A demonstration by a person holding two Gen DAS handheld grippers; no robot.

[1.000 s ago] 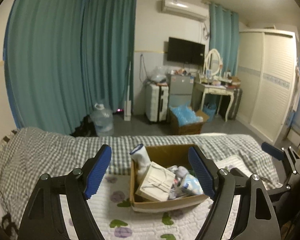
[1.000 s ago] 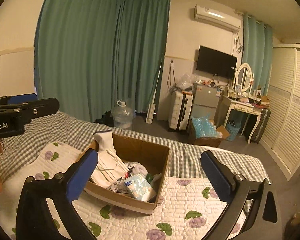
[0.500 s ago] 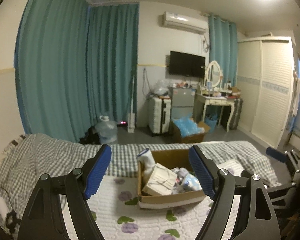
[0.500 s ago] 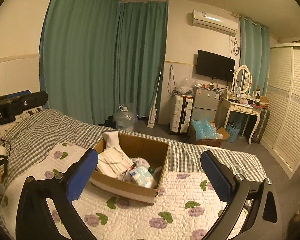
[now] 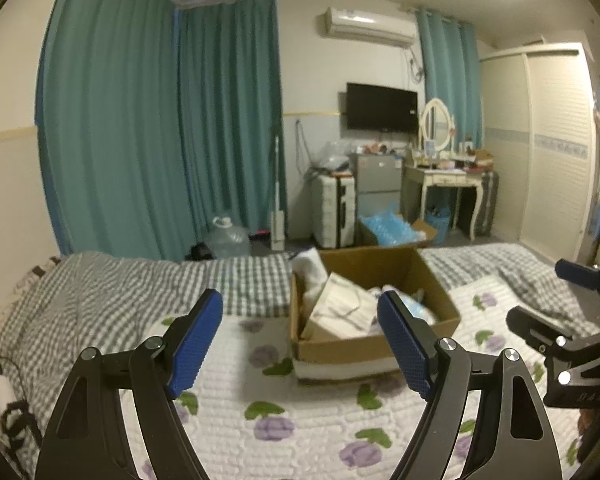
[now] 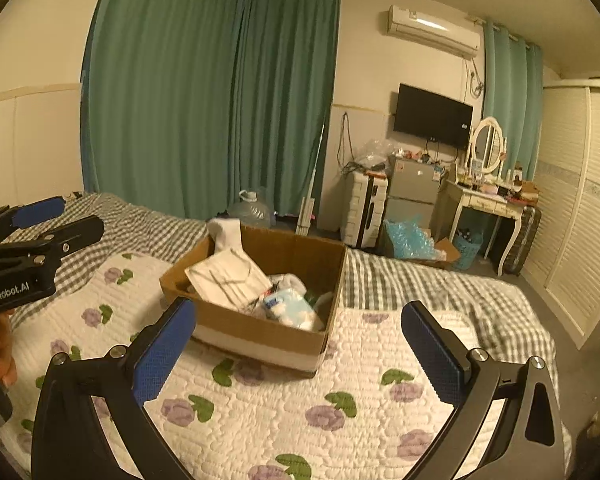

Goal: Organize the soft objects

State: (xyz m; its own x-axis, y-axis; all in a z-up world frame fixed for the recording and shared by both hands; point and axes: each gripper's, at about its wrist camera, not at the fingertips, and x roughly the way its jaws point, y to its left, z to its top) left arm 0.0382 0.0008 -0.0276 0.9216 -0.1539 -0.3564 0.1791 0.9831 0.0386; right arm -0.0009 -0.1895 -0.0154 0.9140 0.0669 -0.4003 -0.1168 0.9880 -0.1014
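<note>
over the quilt (image 6: 260, 420), both tongs (image 5: 300, 336) (image 6: 300, 344) hover level, spread wide.

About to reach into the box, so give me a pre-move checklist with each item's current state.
1. Left gripper open, nothing held: ok.
2. Right gripper open, nothing held: ok.
3. Cardboard box upright on the floral quilt: ok.
4. Soft items reachable from above, white sock sticking out at the box's far corner: ok.
5. Grippers apart from each other: ok.
6. What lies under the flat white packet: cannot tell.
</note>
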